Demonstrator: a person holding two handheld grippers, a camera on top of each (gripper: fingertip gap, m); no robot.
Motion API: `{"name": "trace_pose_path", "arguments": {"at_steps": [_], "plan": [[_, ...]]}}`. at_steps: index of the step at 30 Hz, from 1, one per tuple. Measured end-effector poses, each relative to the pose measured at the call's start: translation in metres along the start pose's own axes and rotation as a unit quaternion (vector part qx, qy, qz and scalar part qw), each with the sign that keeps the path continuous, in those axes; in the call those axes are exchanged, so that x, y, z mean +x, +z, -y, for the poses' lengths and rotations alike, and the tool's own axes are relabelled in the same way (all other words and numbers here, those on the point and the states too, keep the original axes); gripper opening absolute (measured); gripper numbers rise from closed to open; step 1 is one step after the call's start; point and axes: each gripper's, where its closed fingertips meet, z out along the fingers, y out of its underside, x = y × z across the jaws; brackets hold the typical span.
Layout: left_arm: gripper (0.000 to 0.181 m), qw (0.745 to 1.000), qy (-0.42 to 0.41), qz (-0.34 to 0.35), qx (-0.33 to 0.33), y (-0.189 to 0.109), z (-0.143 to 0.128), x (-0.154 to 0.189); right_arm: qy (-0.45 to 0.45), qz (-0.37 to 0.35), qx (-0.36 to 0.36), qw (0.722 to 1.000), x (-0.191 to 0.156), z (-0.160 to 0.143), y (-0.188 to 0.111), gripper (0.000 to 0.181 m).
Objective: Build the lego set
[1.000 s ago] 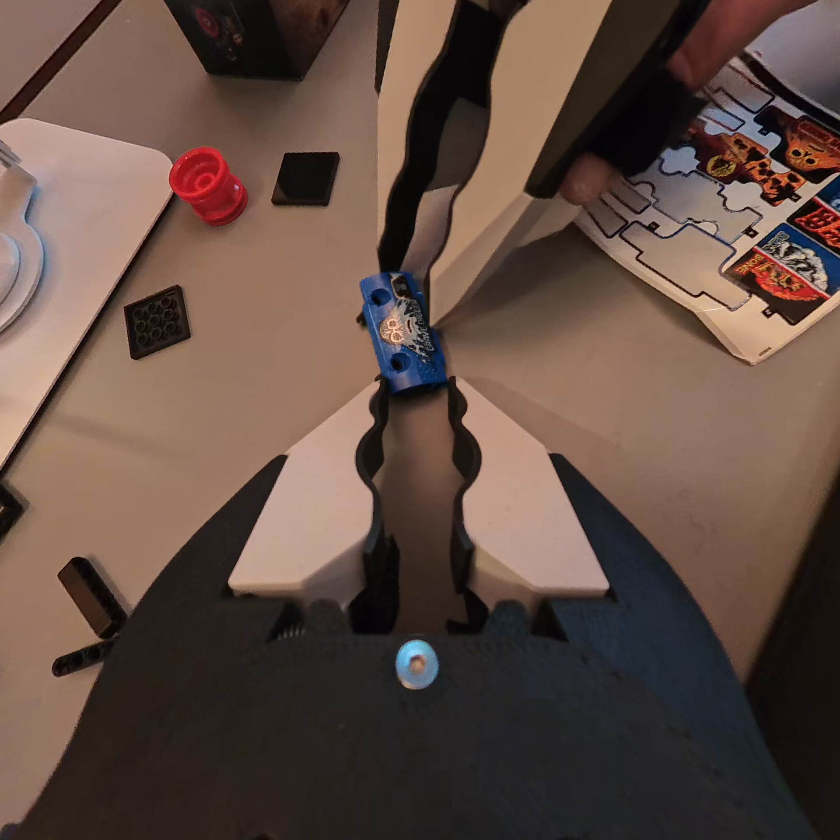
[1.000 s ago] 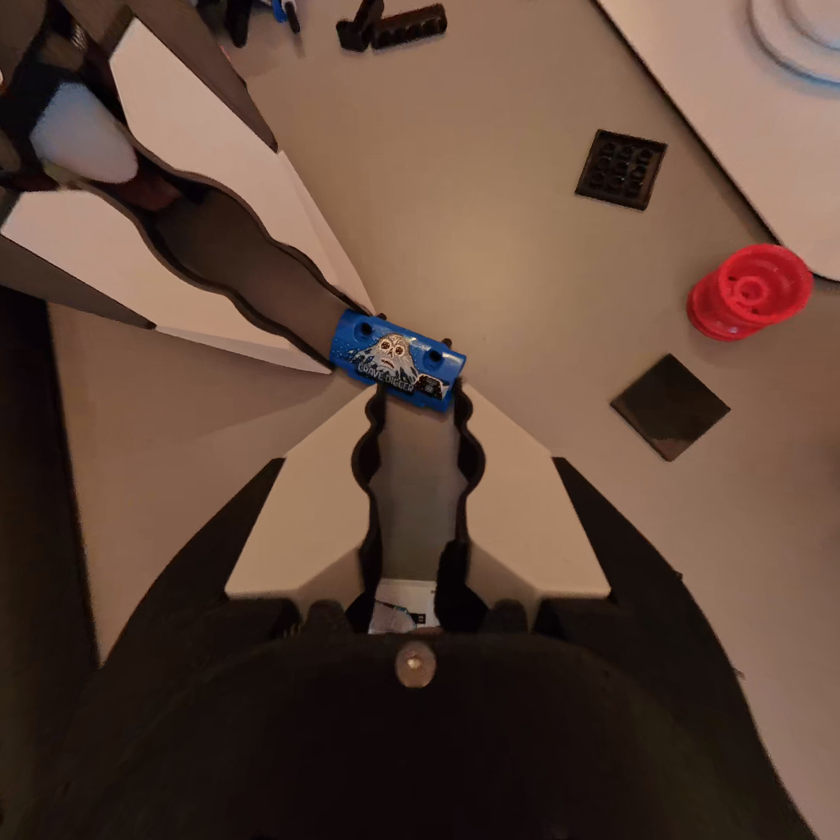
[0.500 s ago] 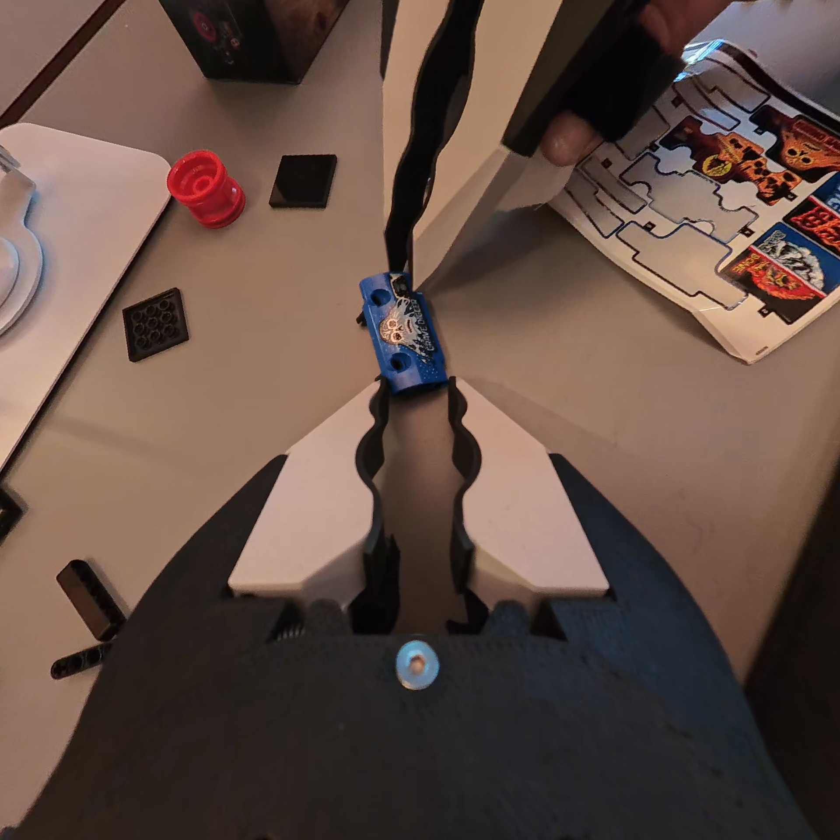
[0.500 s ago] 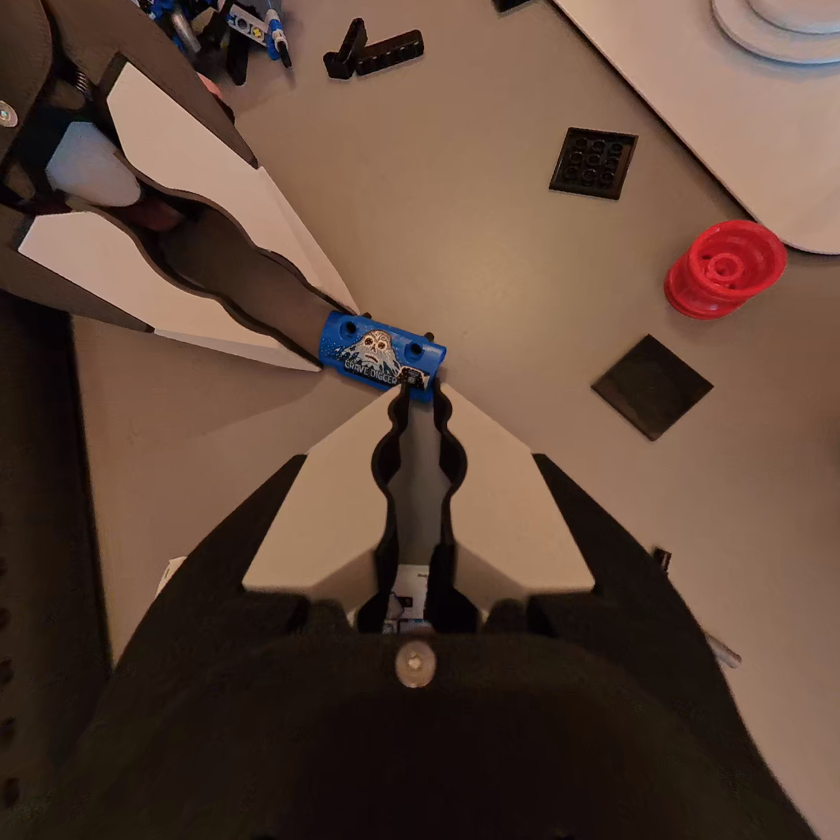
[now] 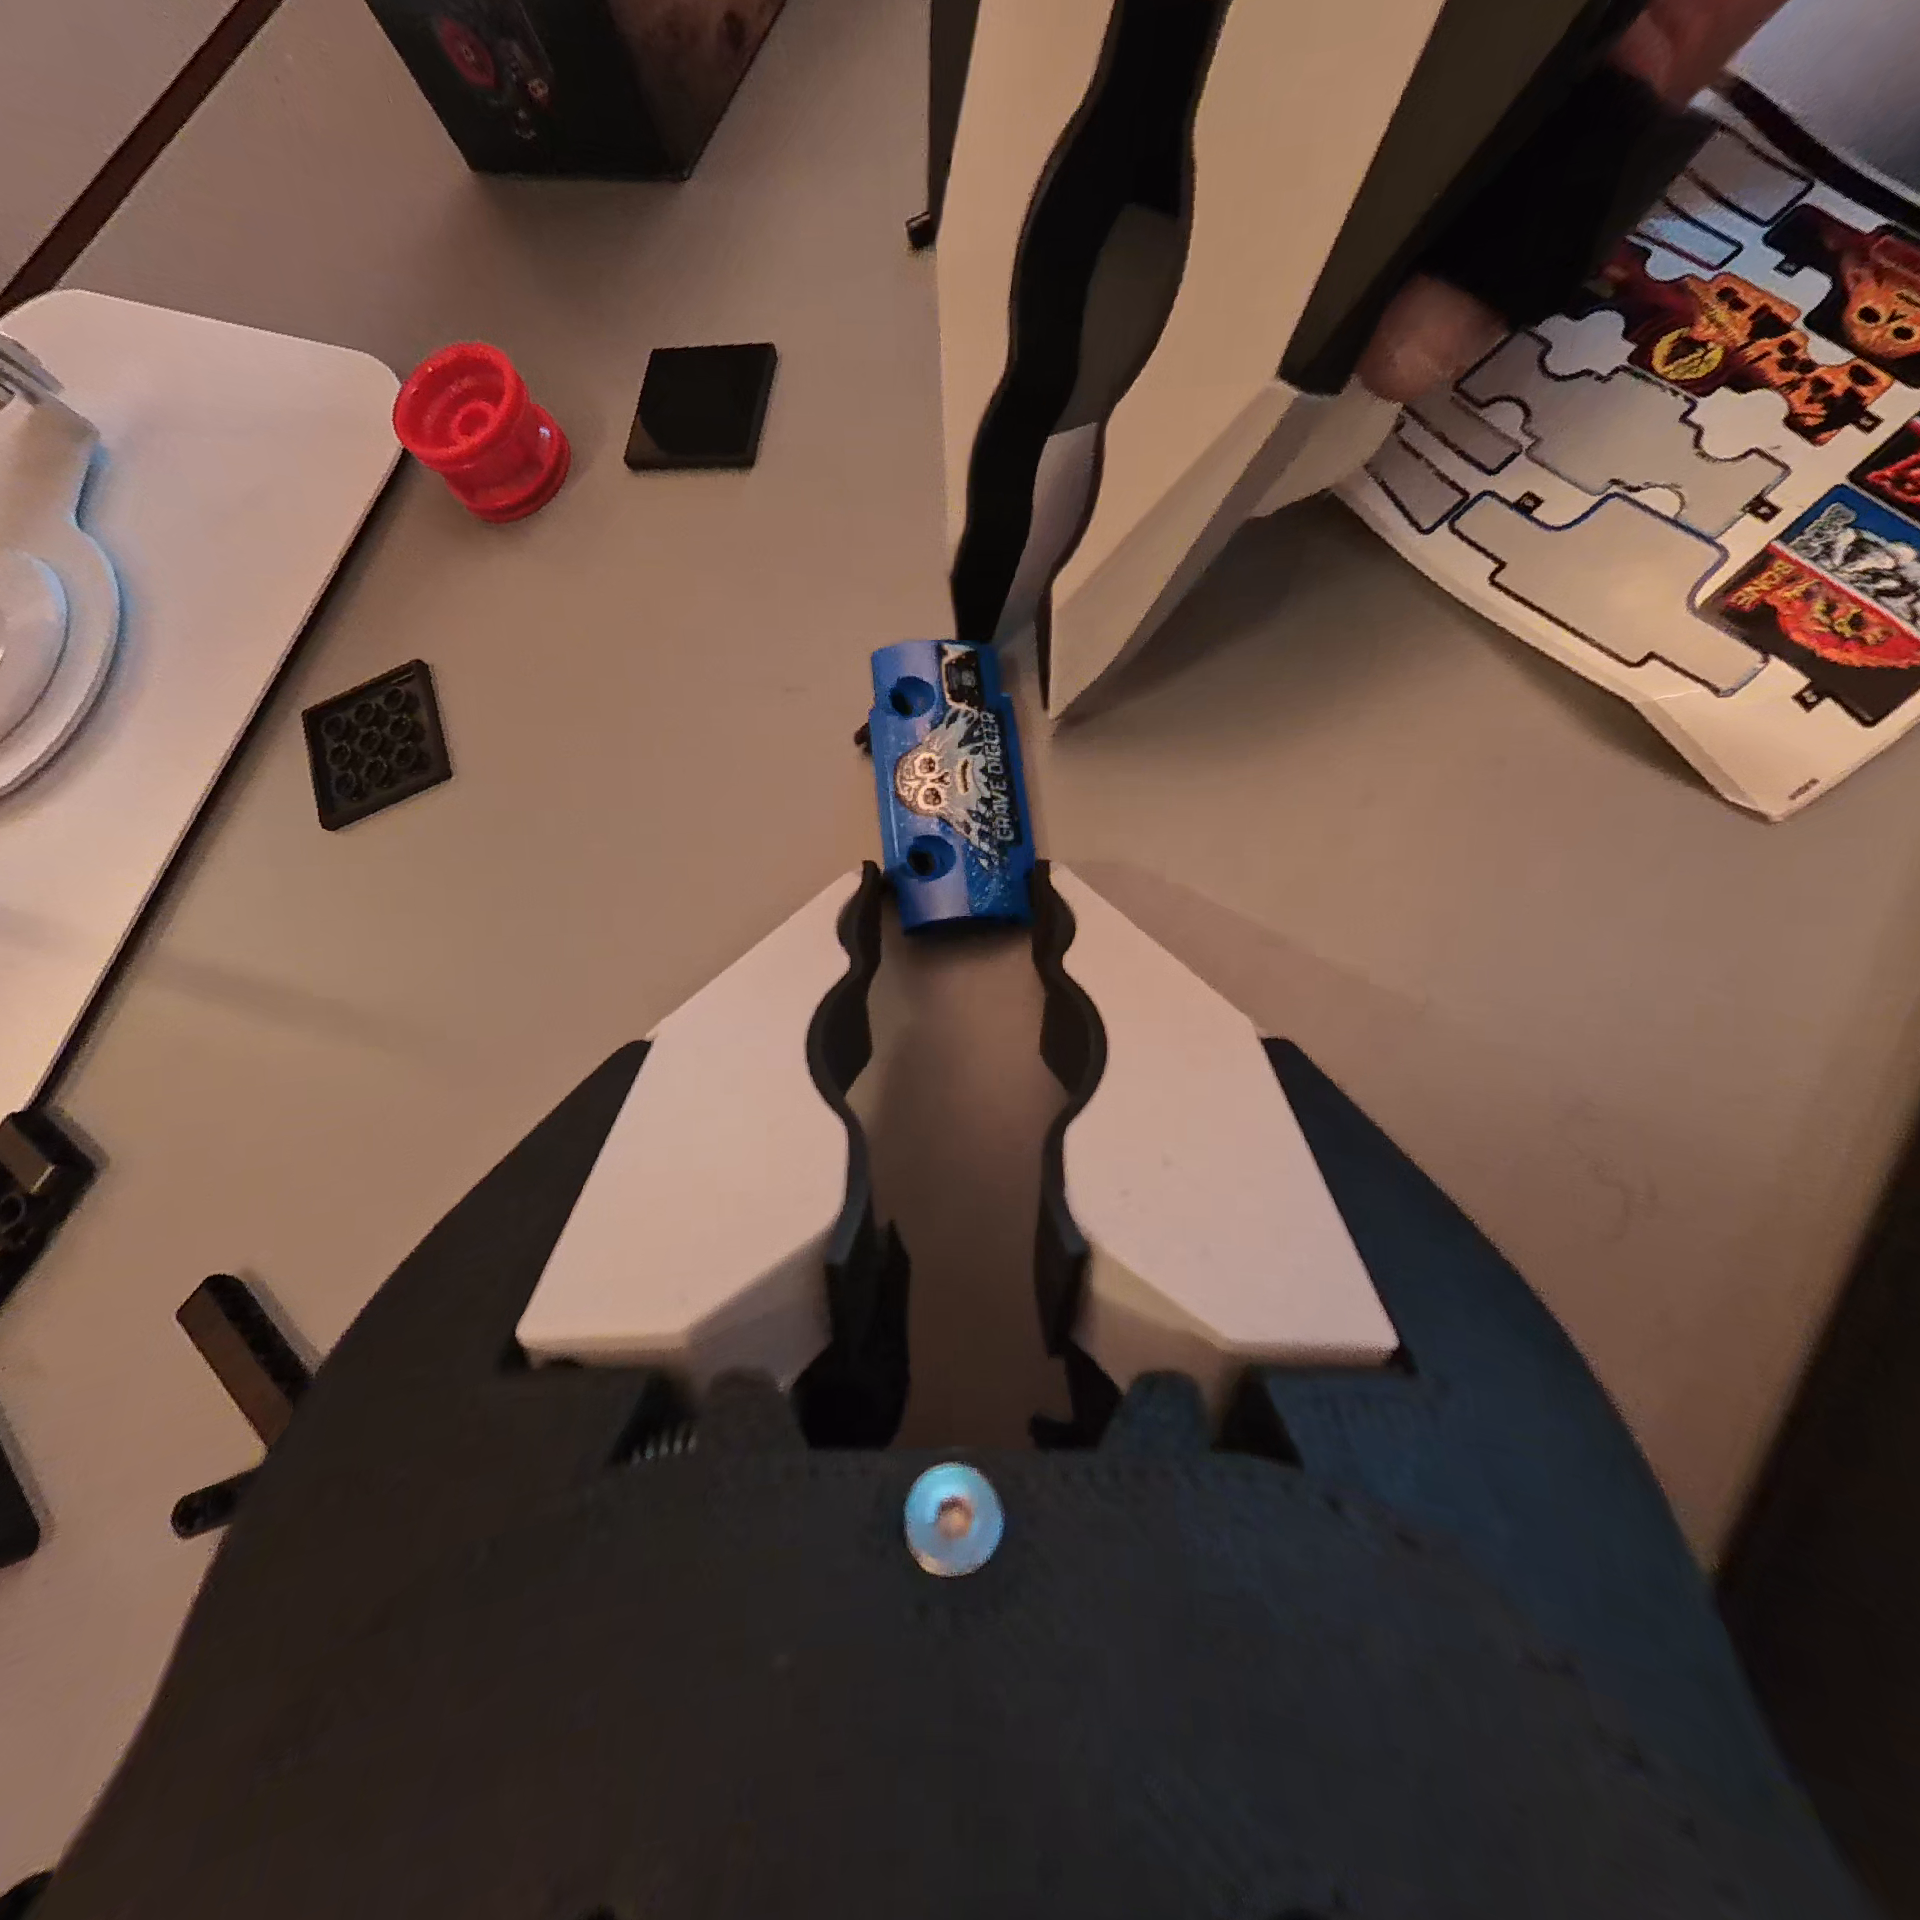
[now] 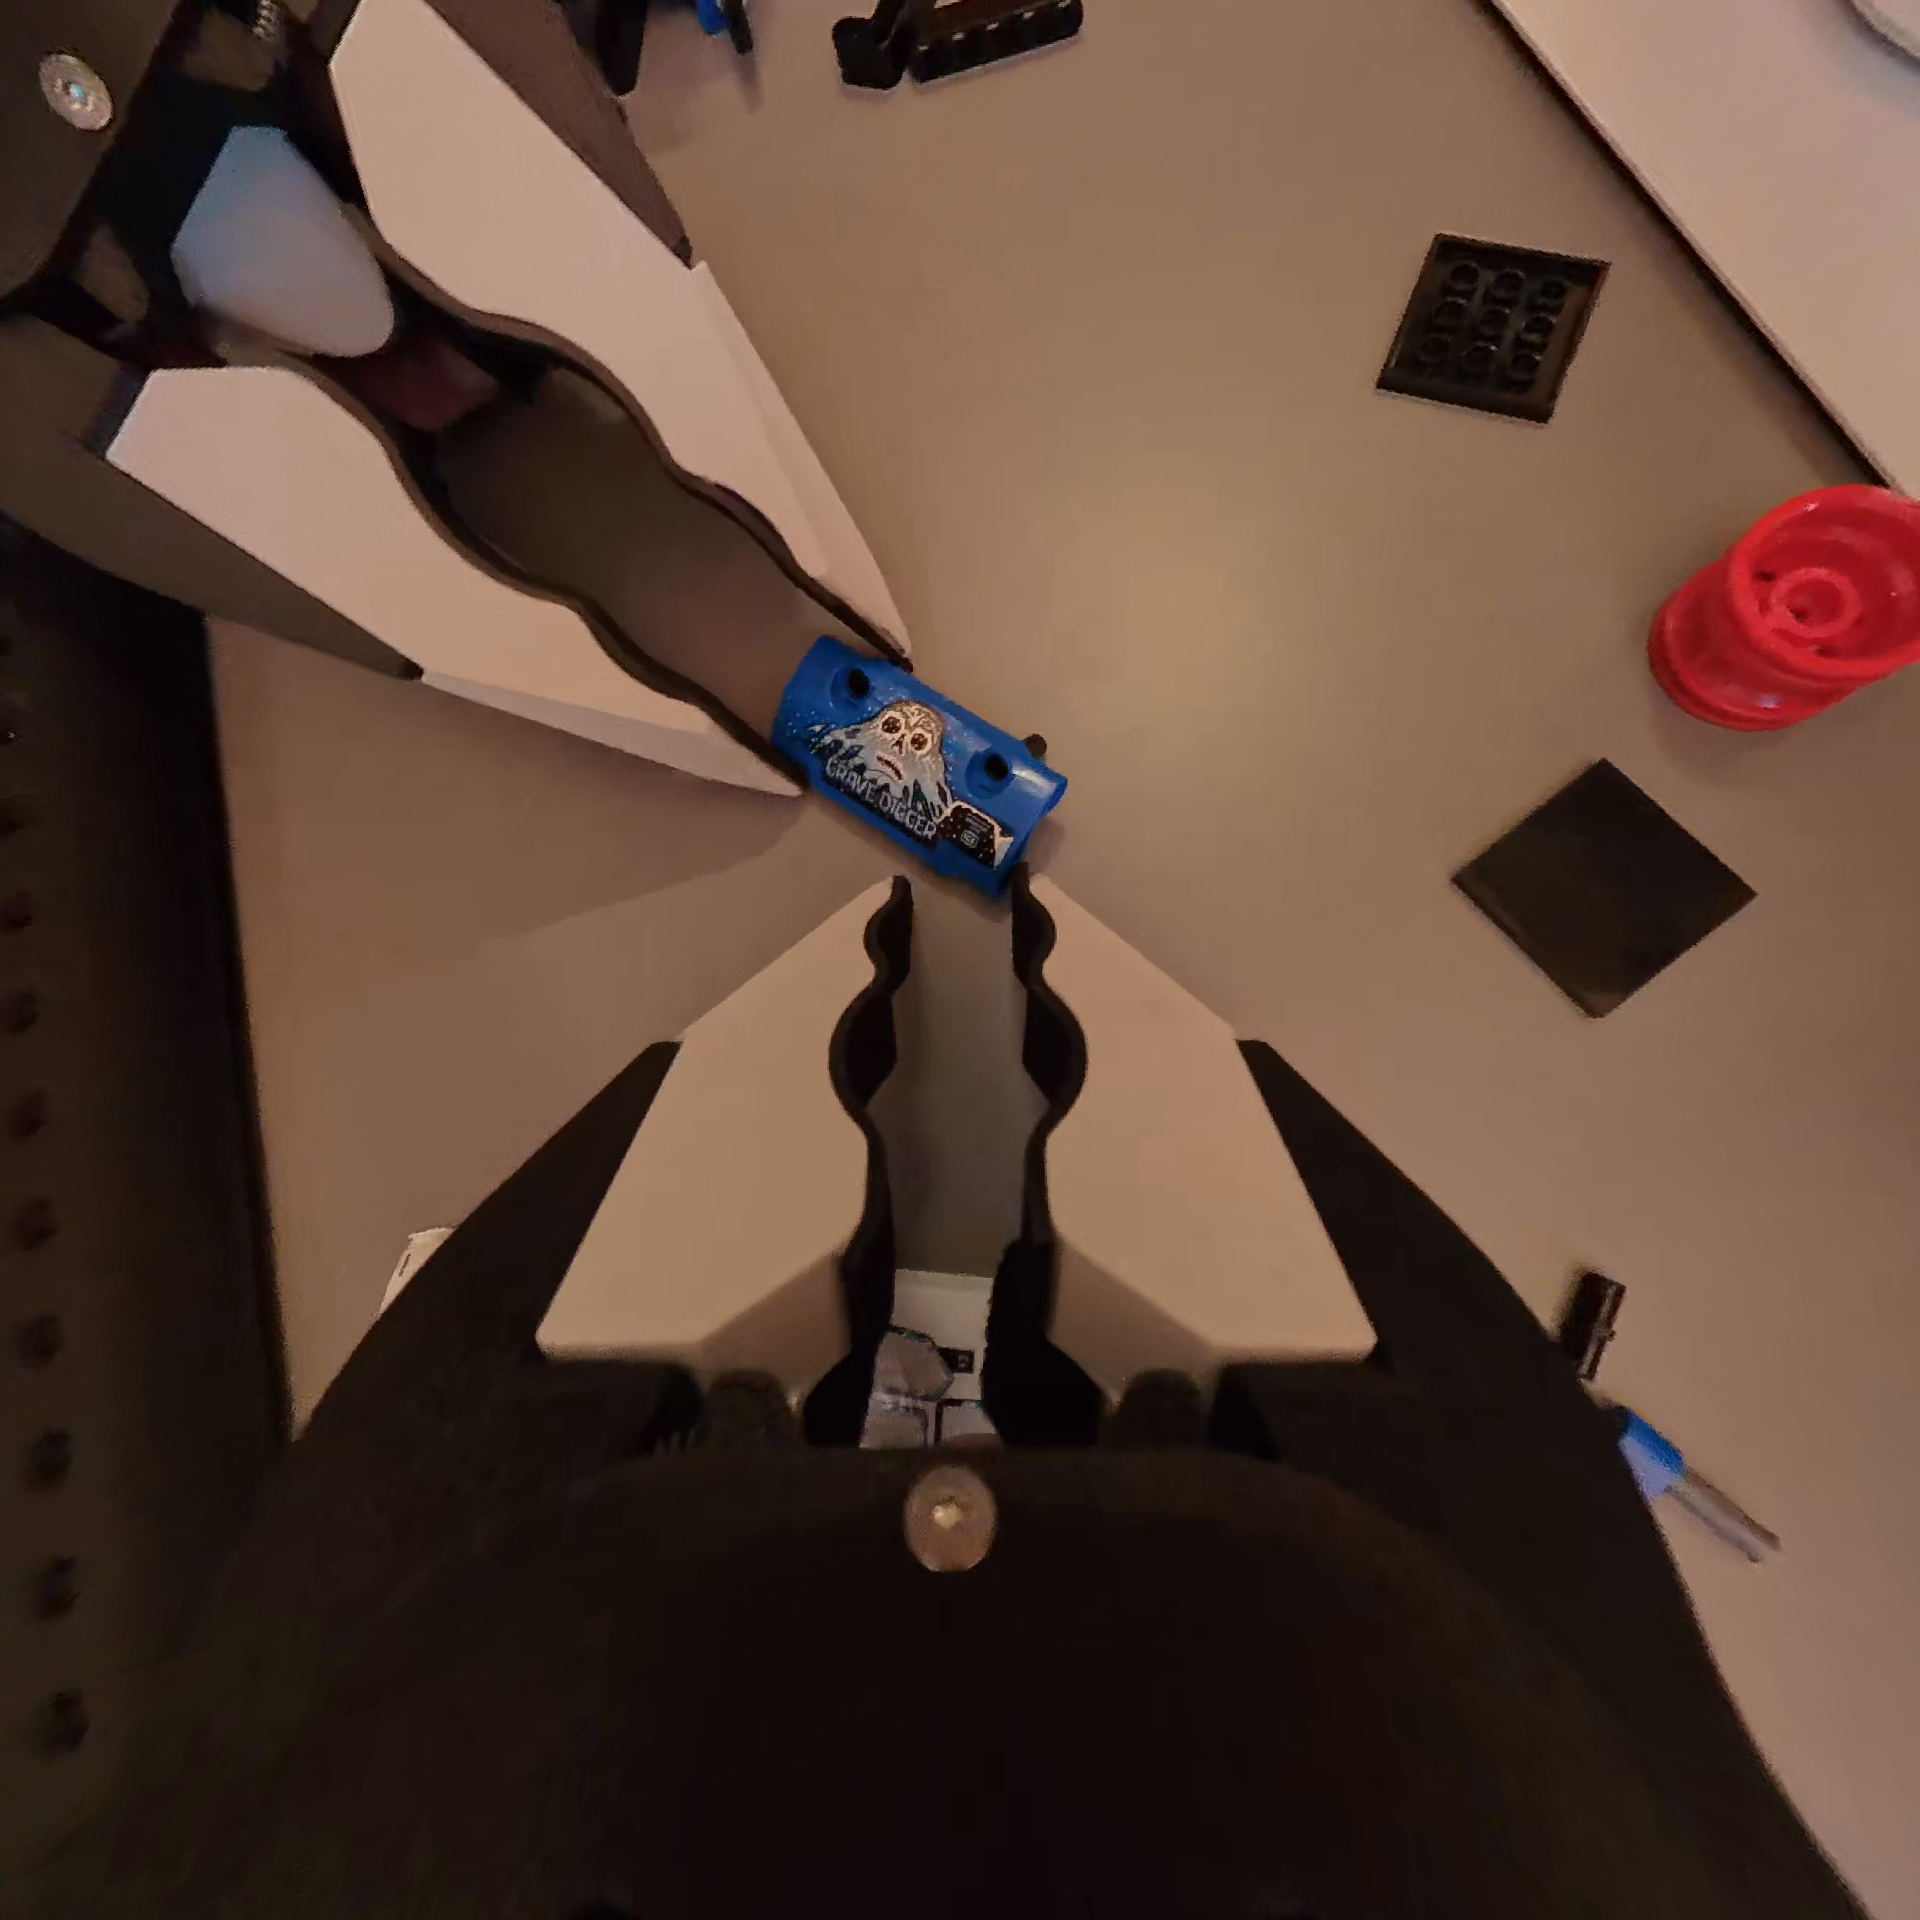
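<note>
Left gripper (image 5: 951,899) sits nearest in its own wrist view, fingers partly closed w/ both tips pinching the near end of the blue curved lego panel (image 5: 954,790), which carries a skull sticker & lies on the grey table (image 5: 644,935). Panel's far end is just at the tips of the right gripper (image 5: 1013,634), which comes down from above; its fingers stand a narrow gap apart & grip nothing, one dark tip touching or nearly touching the panel's far corner. Right wrist view agrees: right gripper (image 6: 956,894) tips just short of the panel (image 6: 914,769) edge, slightly open, empty; left gripper (image 6: 847,727) clamps the panel's other end from upper left. To the left in the left wrist view, a black studded square plate (image 5: 376,744) lies flat near the edge of a white board (image 5: 197,499). Farther back, a red wheel hub (image 5: 480,431) on its side, & just beside it a smooth black square tile (image 5: 703,405). Right of the panel, a sticker sheet (image 5: 1662,520) lies partly under the right gripper, several stickers already peeled off. A hand (image 5: 1538,239) in a dark glove holds the right gripper. At the far edge, a dark box (image 5: 582,83). Black beams (image 5: 244,1345) lie at near left.
</note>
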Motion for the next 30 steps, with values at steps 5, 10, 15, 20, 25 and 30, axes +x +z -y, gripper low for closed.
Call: {"name": "trace_pose_path", "arguments": {"at_steps": [5,10,15,20,25,30], "plan": [[0.025,1.000,0.013,0.000,-0.001,-0.001,0.000,0.001,-0.006,0.005,-0.006,1.000,-0.003,-0.003,-0.003,0.015],[0.025,1.000,0.026,0.003,-0.002,-0.001,-0.001,0.001,-0.009,0.012,-0.006,1.000,-0.005,-0.005,-0.006,0.011],[0.025,1.000,0.028,-0.002,-0.002,-0.003,-0.002,0.002,-0.003,0.009,0.000,1.000,-0.001,-0.004,-0.009,0.016],[0.025,0.998,0.054,0.010,-0.002,-0.003,-0.001,0.003,0.000,-0.006,0.013,1.000,0.007,-0.001,-0.013,0.022],[0.025,0.993,0.111,0.040,0.001,-0.004,0.004,0.003,-0.002,-0.003,0.034,0.999,0.009,0.003,-0.019,0.024],[0.025,0.978,0.188,0.088,0.022,-0.009,0.017,0.001,-0.016,0.020,0.036,0.999,0.000,0.003,-0.016,0.029]]}}
